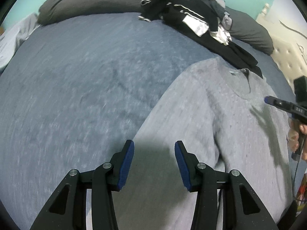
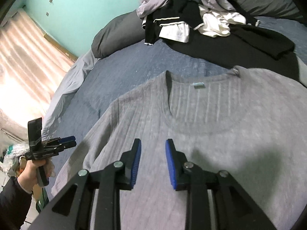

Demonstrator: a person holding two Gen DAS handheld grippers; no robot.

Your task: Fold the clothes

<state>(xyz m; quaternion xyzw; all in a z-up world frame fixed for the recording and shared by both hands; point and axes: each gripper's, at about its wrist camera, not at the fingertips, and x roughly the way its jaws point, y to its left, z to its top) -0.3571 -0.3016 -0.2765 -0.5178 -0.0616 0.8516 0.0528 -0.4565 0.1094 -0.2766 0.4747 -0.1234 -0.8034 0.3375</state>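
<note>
While both tongs hang over the bed (image 1: pixel 76 76): left tongs (image 1: pixel 154 147), one, jaws wide apart, empty. Grey sweater (image 2: pixel 211 124), one, flat near the bed's front edge. Right tongs (image 2: pixel 153 145), one, parted, empty. Heap of dark and white clothes (image 2: pixel 201 15), one, far edge. Dark pillows (image 1: pixel 86 2), two.

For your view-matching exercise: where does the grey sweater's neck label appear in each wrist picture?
Left wrist: neck label upper right, by the collar of the grey sweater.
Right wrist: label above centre, just under the collar.
Shared landmark: the clothes pile beyond the sweater.
</note>
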